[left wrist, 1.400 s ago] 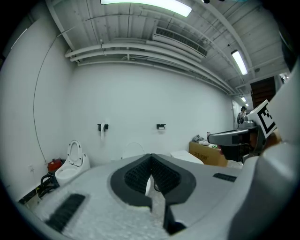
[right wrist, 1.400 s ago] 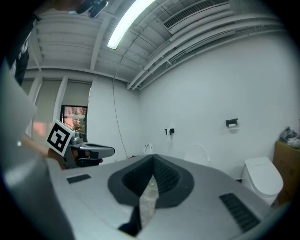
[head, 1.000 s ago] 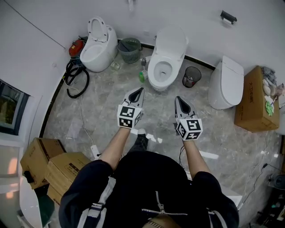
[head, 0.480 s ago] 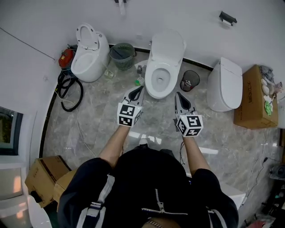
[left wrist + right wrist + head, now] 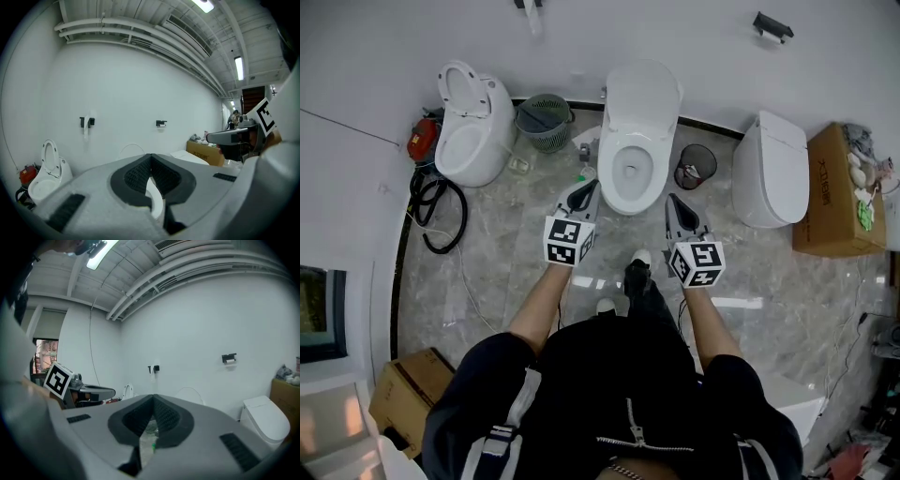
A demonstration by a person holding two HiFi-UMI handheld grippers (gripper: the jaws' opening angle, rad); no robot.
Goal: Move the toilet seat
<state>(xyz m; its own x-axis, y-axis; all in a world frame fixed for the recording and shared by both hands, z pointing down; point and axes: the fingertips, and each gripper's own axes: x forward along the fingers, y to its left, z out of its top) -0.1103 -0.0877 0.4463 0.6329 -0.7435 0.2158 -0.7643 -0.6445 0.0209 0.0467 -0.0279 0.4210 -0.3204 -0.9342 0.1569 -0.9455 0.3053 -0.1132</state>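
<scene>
bright ceiling strip lights, sharp, fisheye-curved edges.

Marble floor (image 5: 502, 248) with middle toilet (image 5: 637, 131), black bin (image 5: 692, 167)

Head view looks steeply down at the grey marble floor (image 5: 506, 234); both gripper views face the white wall (image 5: 140, 84), low and level, sharing its black paper holder (image 5: 773, 26) (image 5: 161, 123) (image 5: 228, 358).

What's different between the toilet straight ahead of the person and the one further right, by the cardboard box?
The middle toilet has its lid raised, so the open bowl shows; the right toilet has its lid down and looks closed. In the head view, the middle toilet has a green basket on its left, while the right toilet has the cardboard box on its right. Both are white and stand along the same wall.
</scene>
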